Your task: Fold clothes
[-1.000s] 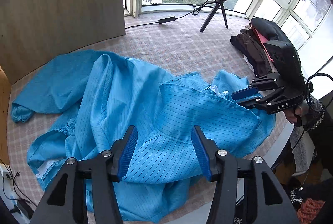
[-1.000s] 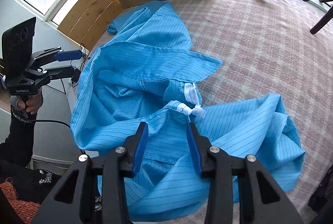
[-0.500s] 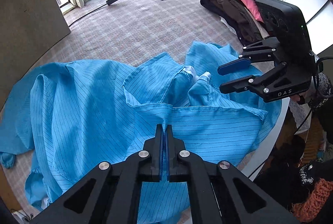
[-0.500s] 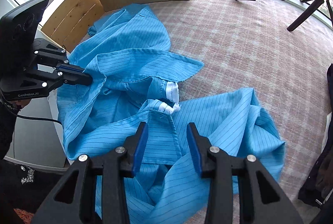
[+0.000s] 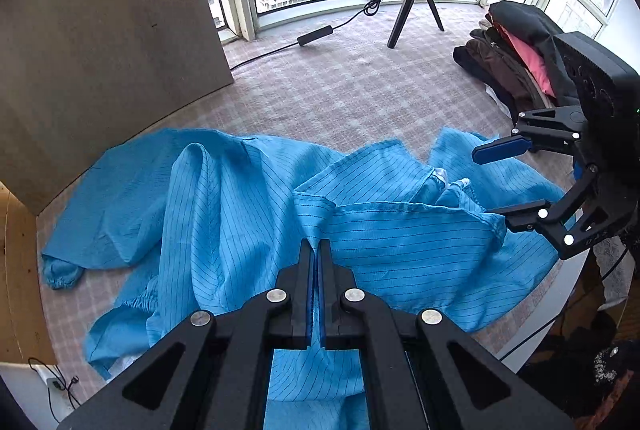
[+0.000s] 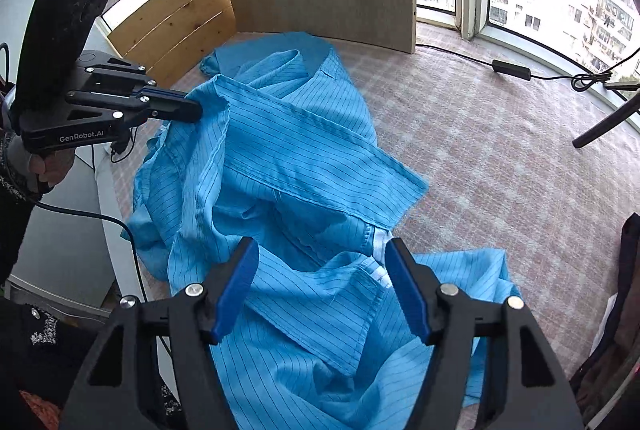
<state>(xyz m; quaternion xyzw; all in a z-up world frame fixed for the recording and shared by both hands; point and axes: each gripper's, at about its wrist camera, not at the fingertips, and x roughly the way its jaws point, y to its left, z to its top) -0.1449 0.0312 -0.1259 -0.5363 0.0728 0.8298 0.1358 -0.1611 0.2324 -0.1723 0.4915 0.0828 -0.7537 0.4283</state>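
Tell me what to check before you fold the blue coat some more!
1. Left gripper pinching the blue coat: ok, shut on a fold.
2. Right gripper holding cloth: not ok, its jaws have just been opening, coat under them, not pinched.
3. Coat lying flat: not ok, bunched and wrinkled.
4. Bare table beyond the coat: ok.
5. Pile of dark clothes apart from the coat: ok.
6. Coat buttoned: cannot tell.
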